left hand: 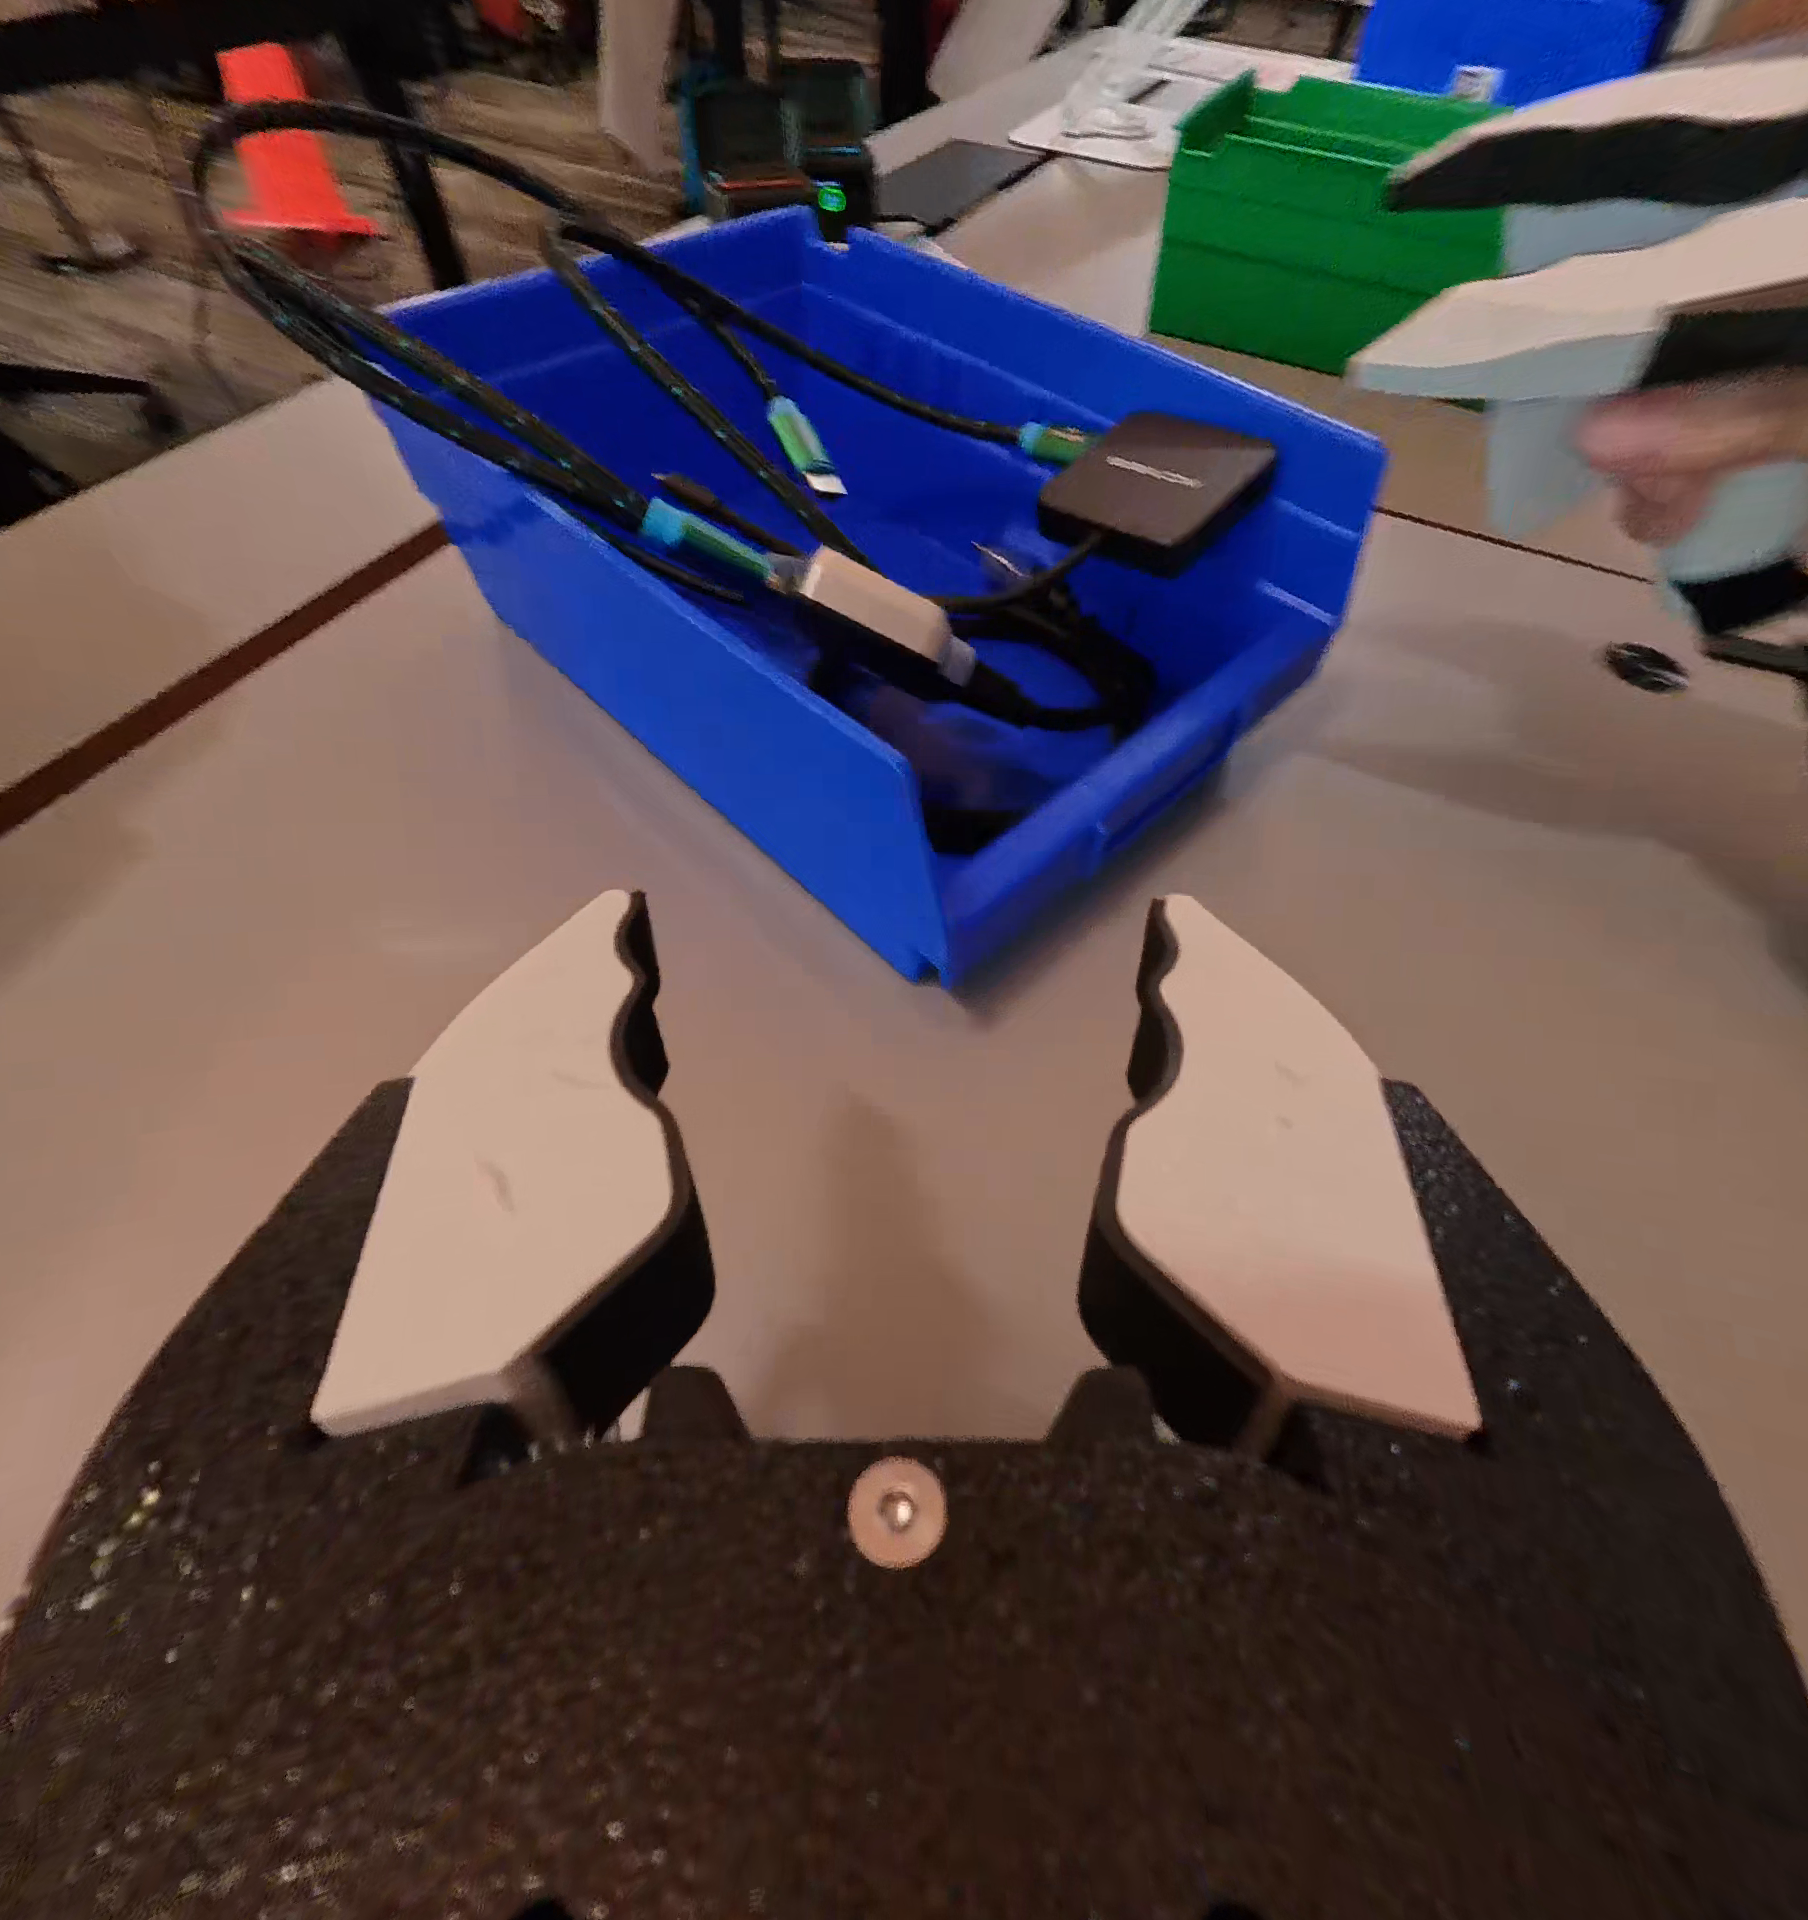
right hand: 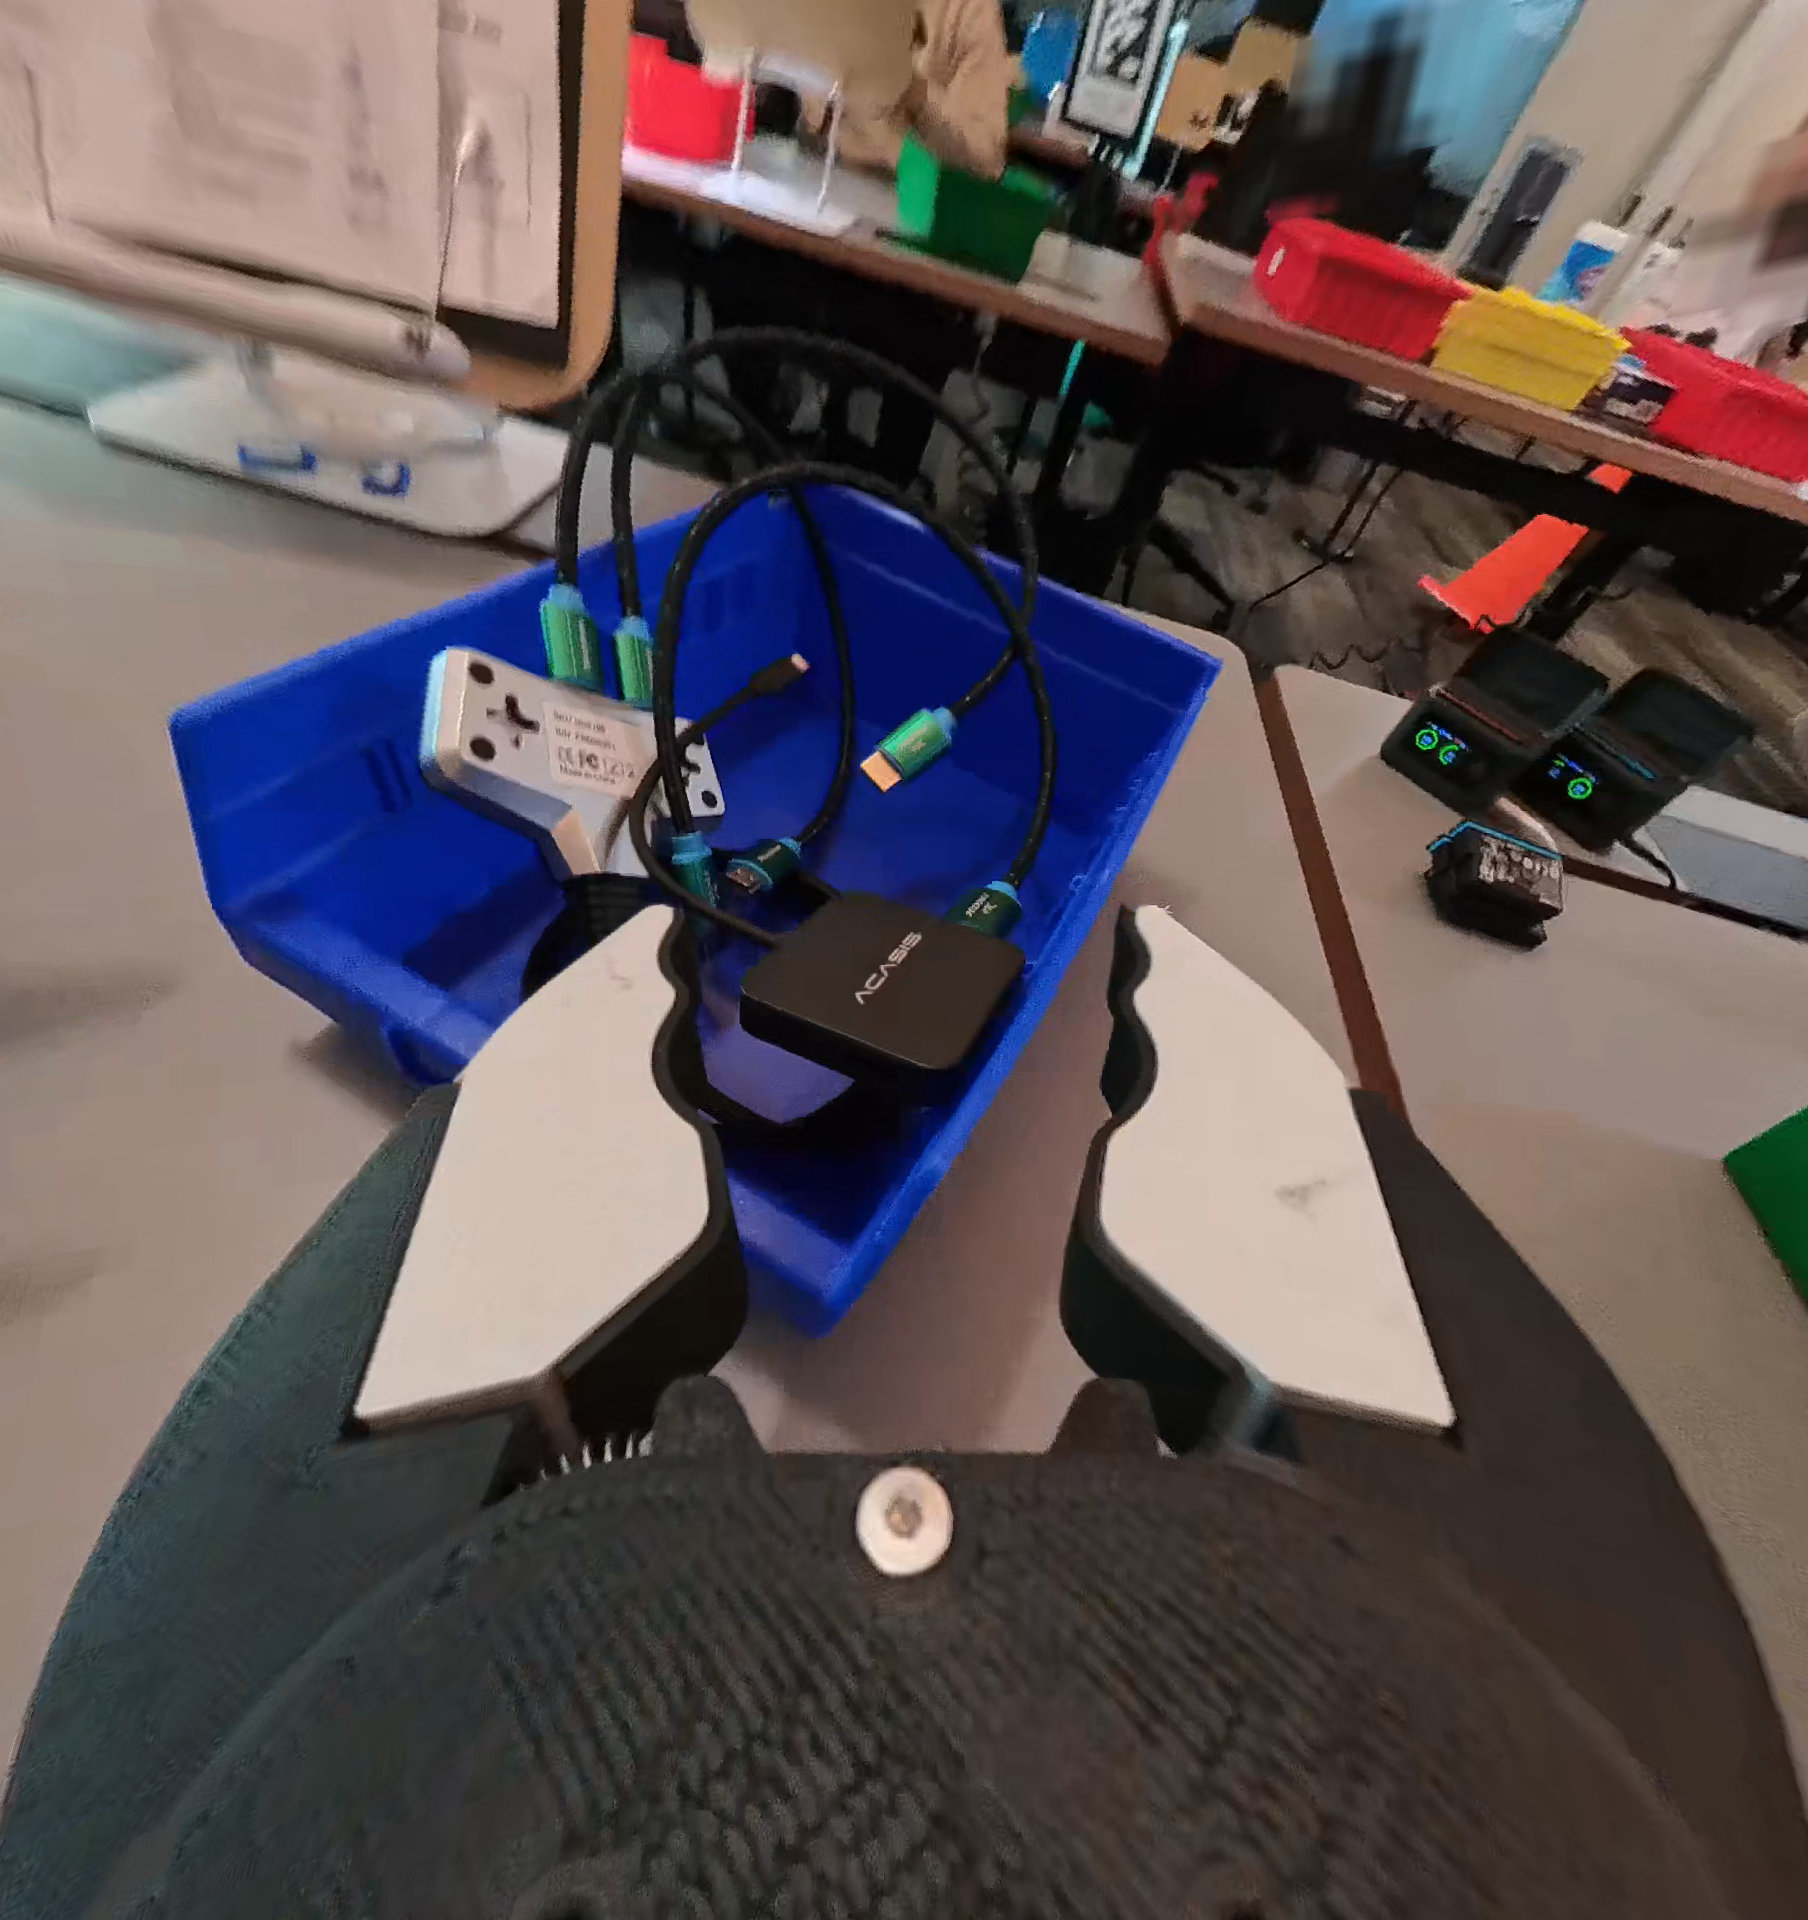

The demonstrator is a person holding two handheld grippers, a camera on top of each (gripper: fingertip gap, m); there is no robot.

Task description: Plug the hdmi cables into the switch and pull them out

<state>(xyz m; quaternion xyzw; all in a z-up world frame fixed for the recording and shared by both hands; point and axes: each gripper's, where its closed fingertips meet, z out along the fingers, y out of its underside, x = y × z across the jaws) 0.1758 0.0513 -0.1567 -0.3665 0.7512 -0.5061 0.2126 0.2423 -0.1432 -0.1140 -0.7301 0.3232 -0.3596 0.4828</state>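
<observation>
A blue bin (left hand: 734,717) (right hand: 380,862) on the grey table holds a black square switch (left hand: 1158,488) (right hand: 879,982), a silver switch (left hand: 879,613) (right hand: 536,743) and several black braided HDMI cables with green plugs. One plug (left hand: 1056,442) (right hand: 983,902) sits in the black switch. Two plugs (right hand: 593,649) sit in the silver switch. One plug (left hand: 804,445) (right hand: 910,743) hangs loose. My left gripper (left hand: 895,925) is open and empty above the table, short of the bin. My right gripper (right hand: 895,935) is open and empty, just above the black switch; it also shows in the left wrist view (left hand: 1399,281).
A green bin (left hand: 1295,239) (right hand: 1804,1195) stands on the table beyond the blue one. Small black devices with green lights (right hand: 1565,748) sit at the table's far right. An orange cone (left hand: 287,145) stands on the floor. Red and yellow bins (right hand: 1523,343) are on a far table.
</observation>
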